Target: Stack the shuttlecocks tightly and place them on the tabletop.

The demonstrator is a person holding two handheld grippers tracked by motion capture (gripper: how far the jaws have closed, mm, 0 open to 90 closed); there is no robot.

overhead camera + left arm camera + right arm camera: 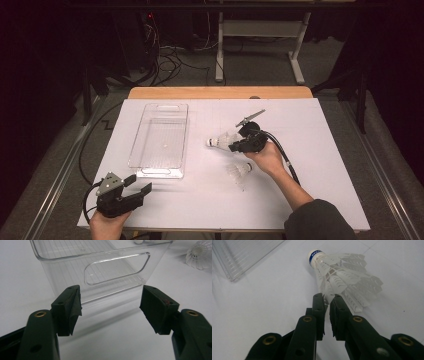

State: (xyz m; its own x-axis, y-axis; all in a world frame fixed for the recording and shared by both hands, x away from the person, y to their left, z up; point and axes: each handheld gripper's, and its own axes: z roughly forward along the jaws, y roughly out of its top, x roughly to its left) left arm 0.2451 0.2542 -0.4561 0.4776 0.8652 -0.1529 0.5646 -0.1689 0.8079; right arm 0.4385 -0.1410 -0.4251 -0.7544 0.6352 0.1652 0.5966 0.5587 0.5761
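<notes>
We are holding one shuttlecock (342,277) by the edge of its feather skirt with the right gripper (329,300), whose jaws are almost closed on a thin part of the feathers. In the high view this shuttlecock (222,139) is sitting a little right of the centre of the frame, with its cork pointing to the left, toward the clear bin (160,140). We cannot tell if it is already lifted or if it is touching the table (325,150).

A second shuttlecock (240,171) is lying just below our right hand (265,157), in the lower middle of the frame.

The left gripper (134,186) is waiting in the lower left of the high view, with jaws wide apart and nothing between them. In the left gripper view it is looking at the short wall of the bin (100,272), where the handle slot is.

We are judging that the shuttlecock is very light, so weight is no problem, but the skirt is soft and fragile: strong pressure could bend or break the feathers, and a thin pinch like this one could slip. The cork is the firmer part and would be a safer place to take hold, although it is round and small. A gentle grip and a slow move are probably best here
</notes>
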